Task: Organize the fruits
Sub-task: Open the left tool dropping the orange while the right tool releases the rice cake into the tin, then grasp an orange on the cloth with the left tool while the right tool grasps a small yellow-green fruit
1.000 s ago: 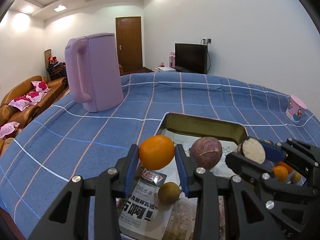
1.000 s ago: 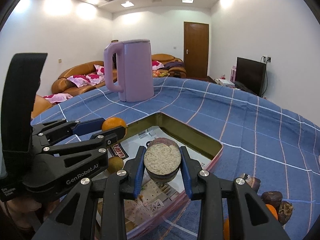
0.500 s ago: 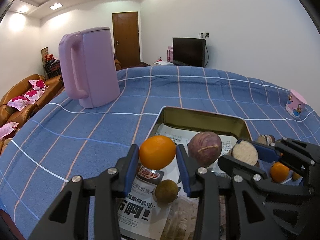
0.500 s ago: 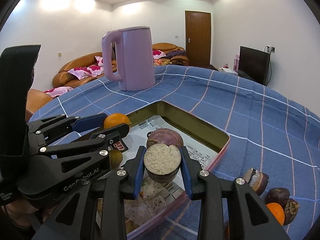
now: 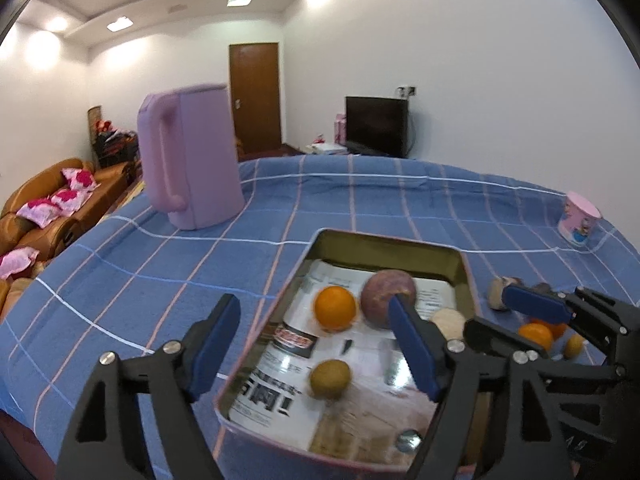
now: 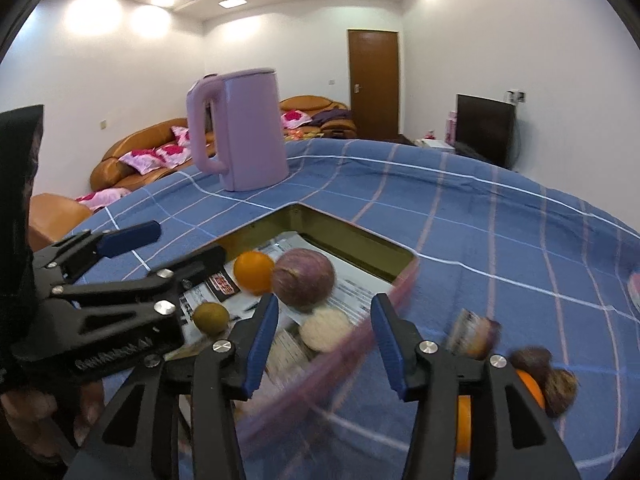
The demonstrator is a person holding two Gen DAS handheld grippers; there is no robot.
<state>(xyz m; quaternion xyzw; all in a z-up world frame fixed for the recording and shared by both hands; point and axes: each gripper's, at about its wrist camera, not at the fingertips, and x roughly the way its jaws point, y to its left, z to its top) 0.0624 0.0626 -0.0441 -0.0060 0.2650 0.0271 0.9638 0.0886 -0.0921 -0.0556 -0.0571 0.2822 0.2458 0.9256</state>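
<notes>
The left gripper (image 5: 316,344) is held over the near left corner of the tin tray (image 5: 384,240), its fingers having just been opening and now wide apart with nothing clamped. The orange (image 5: 335,307) lies in the tray, touching the purple fruit (image 5: 386,294). The right gripper (image 6: 324,338) has likewise just been opening; the cut half fruit (image 6: 326,329) is seen loose in the tray between its fingers. A greenish fruit (image 5: 330,379) lies nearer, apart.

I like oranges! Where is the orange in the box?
In the left wrist view the orange sits in the tin tray, left of the purple fruit.
</notes>
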